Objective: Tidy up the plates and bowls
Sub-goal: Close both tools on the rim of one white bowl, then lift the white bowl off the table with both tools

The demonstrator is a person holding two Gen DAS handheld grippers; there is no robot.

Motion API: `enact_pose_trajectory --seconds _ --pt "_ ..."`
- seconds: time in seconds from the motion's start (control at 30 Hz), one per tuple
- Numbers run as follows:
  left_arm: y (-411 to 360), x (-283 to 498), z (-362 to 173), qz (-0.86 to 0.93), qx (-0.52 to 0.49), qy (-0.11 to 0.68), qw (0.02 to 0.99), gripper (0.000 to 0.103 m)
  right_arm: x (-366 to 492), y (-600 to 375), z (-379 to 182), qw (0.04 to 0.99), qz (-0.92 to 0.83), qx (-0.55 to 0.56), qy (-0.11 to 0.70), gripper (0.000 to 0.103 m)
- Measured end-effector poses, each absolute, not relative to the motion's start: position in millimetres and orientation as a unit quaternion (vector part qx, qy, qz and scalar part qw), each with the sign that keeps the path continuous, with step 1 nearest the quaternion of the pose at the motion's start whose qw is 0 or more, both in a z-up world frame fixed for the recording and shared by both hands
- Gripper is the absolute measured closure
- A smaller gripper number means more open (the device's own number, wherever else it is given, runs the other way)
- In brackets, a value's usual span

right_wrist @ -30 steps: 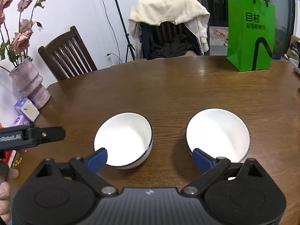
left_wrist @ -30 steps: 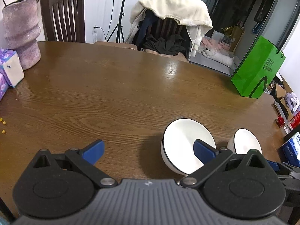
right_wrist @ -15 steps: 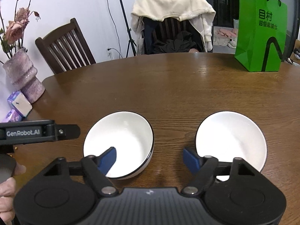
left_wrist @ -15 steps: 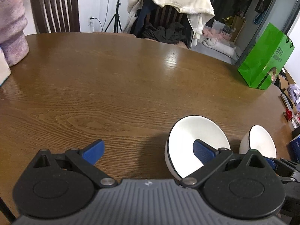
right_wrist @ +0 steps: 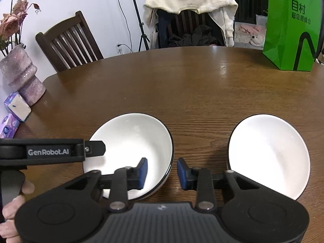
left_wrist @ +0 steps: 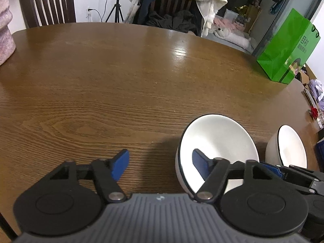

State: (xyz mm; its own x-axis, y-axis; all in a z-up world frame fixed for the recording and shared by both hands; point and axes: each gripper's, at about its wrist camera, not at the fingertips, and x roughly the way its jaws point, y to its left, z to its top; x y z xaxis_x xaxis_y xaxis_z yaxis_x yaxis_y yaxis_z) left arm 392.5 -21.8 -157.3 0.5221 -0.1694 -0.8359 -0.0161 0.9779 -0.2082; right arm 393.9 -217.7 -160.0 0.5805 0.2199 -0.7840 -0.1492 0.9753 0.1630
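Two white black-rimmed bowls on a round wooden table: left bowl near centre, right bowl apart on its right. Right gripper straddles the left bowl's right rim, jaws just narrowed, one blue pad inside and one outside, not yet seen to pinch; left gripper likewise straddles its left rim, half-closed, gripping nothing. Risk: both tongs closing on the same thin, glossy rim may slip, tip the bowl, or knock the neighbour.
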Motion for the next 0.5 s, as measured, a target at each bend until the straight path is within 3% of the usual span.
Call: enact_pose_trajectory --seconds 0.13,0.5 --pt "-21.4 393.1 -163.1 -0.052 -0.096 0.495 0.862 0.058 397.1 -216.9 -164.5 0.887 0.096 0.041 0.450 0.081" --pt "-32.8 395.8 -167.8 -0.096 -0.097 0.498 0.856 0.091 400.0 -216.3 -170.6 0.888 0.087 0.044 0.449 0.090"
